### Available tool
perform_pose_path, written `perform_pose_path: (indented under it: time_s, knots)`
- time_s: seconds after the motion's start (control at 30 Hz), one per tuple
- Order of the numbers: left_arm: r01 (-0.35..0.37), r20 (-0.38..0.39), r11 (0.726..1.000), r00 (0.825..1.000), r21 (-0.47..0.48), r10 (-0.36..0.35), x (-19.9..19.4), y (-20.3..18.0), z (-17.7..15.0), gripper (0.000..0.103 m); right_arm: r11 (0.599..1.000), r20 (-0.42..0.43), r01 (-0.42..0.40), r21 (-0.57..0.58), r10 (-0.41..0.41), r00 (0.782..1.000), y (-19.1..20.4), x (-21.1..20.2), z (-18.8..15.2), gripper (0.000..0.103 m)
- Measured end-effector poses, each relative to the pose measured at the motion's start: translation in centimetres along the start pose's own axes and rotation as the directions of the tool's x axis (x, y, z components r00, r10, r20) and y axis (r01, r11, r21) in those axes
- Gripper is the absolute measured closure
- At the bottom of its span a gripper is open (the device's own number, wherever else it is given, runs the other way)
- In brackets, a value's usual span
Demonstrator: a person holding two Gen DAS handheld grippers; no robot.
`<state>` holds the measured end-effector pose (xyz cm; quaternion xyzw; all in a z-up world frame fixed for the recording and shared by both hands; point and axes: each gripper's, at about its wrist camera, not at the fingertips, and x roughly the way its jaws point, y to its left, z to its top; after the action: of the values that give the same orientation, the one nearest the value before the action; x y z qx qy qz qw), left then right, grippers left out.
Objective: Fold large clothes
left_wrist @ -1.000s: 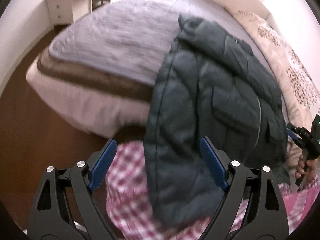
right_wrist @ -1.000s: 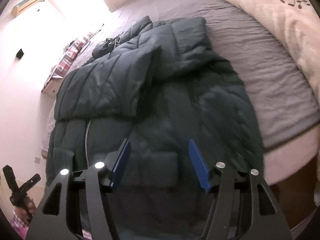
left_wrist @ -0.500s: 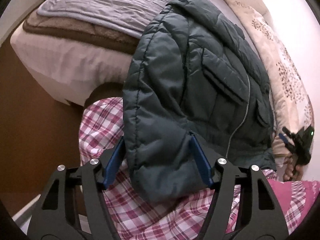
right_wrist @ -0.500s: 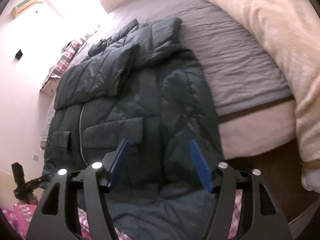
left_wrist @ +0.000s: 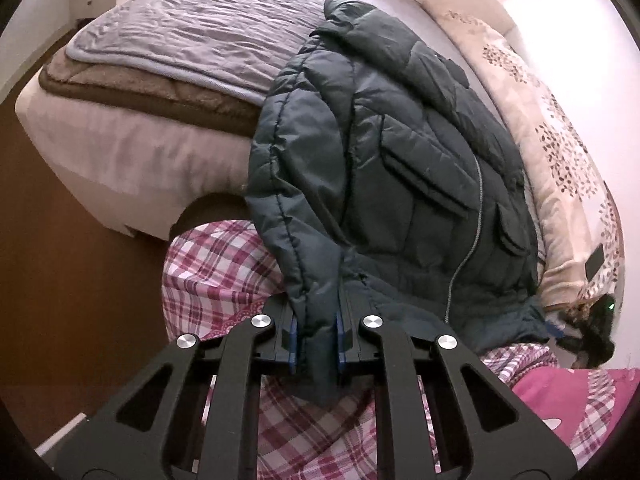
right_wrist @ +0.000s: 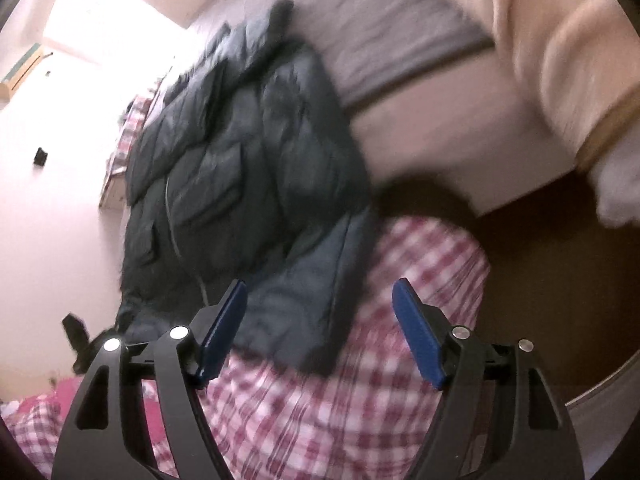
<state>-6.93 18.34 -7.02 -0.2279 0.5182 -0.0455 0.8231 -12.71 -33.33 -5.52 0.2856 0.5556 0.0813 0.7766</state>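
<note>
Right gripper [right_wrist: 318, 328] swung right off the jacket [left_wrist: 400, 152] toward its hem corner, jaws wide, opening, gripping nothing. Jacket lies on bed [left_wrist: 192, 36], hem hanging over near edge. Left gripper [left_wrist: 316, 340], previously wide, closing, pads pinching hem corner.

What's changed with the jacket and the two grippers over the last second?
The left gripper was open around the jacket's hanging corner; its jaws are closing, pads now pinching that corner. The right gripper slid sideways from over the jacket's middle to its other bottom corner, above the checked trousers; its jaws are opening, pads not pressing on anything. The jacket still lies spread on the bed.
</note>
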Motion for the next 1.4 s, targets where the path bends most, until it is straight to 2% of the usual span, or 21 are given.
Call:
perform_pose_path:
  time_s: [0.1, 0.2, 0.23, 0.3, 0.37, 0.5, 0.6, 0.7, 0.87, 1.0, 1.13, 1.23, 1.3, 1.4]
  knots:
    - [0.011, 0.004, 1.0, 1.0, 0.0, -0.011, -0.1, 0.2, -0.2, 0.09, 0.999, -0.064, 0.039, -0.022, -0.04, 0.997, 0.5, 1.6, -0.8, 0.029]
    - [0.017, 0.011, 1.0, 1.0, 0.002, -0.017, -0.1, 0.2, -0.3, 0.09, 0.996, -0.071, 0.063, -0.056, -0.067, 0.995, 1.2, 2.2, -1.1, 0.032]
    - [0.019, 0.012, 1.0, 1.0, 0.002, -0.019, -0.1, 0.3, -0.4, 0.09, 0.995, -0.074, 0.07, -0.074, -0.075, 0.994, 1.5, 2.2, -1.1, 0.036]
    - [0.028, 0.017, 1.0, 0.999, 0.0, -0.028, -0.1, 0.4, -0.4, 0.09, 0.986, -0.085, 0.098, -0.133, -0.11, 0.99, 2.3, 2.3, -1.2, 0.057]
    - [0.034, 0.022, 0.999, 0.999, -0.001, -0.034, -0.2, 0.5, -0.5, 0.09, 0.983, -0.085, 0.095, -0.157, -0.109, 0.99, 2.7, 2.3, -1.3, 0.073]
    - [0.039, 0.044, 0.999, 0.998, 0.017, -0.04, -0.7, 0.2, -0.5, 0.093, 0.984, -0.073, 0.06, -0.167, -0.073, 0.995, 3.0, 2.4, -1.5, 0.086]
    - [0.046, 0.08, 0.997, 0.996, 0.063, -0.051, -1.6, -0.8, 0.1, 0.093, 0.991, -0.016, -0.031, -0.134, 0.029, 0.999, 3.4, 1.1, -0.8, 0.088]
    - [0.054, 0.131, 0.993, 0.989, 0.1, -0.067, -2.9, -2.0, 1.4, 0.093, 0.985, 0.04, -0.122, -0.124, 0.128, 0.991, 4.3, -0.5, 0.2, 0.089]
    - [0.085, 0.226, 0.987, 0.967, 0.136, -0.114, -5.8, -3.8, 3.8, 0.093, 0.96, 0.134, -0.246, -0.131, 0.263, 0.955, 6.1, -3.3, 1.7, 0.089]
    - [0.121, 0.32, 0.977, 0.932, 0.175, -0.172, -9.3, -5.4, 5.1, 0.093, 0.936, 0.224, -0.324, -0.14, 0.349, 0.91, 6.6, -6.9, 2.8, 0.089]
    - [0.152, 0.382, 0.97, 0.899, 0.187, -0.215, -12.2, -6.3, 5.9, 0.093, 0.917, 0.304, -0.376, -0.135, 0.399, 0.865, 6.3, -10.0, 2.9, 0.089]
    - [0.176, 0.4, 0.967, 0.885, 0.186, -0.238, -13.4, -6.6, 6.5, 0.093, 0.904, 0.334, -0.409, -0.125, 0.426, 0.841, 5.9, -11.3, 3.2, 0.089]
    - [0.18, 0.403, 0.965, 0.882, 0.189, -0.244, -13.7, -7.0, 7.2, 0.093, 0.901, 0.342, -0.418, -0.12, 0.433, 0.834, 5.9, -11.9, 4.0, 0.089]
    - [0.178, 0.406, 0.963, 0.879, 0.204, -0.248, -13.8, -7.8, 9.0, 0.093, 0.907, 0.345, -0.404, -0.121, 0.42, 0.839, 6.5, -11.9, 6.1, 0.089]
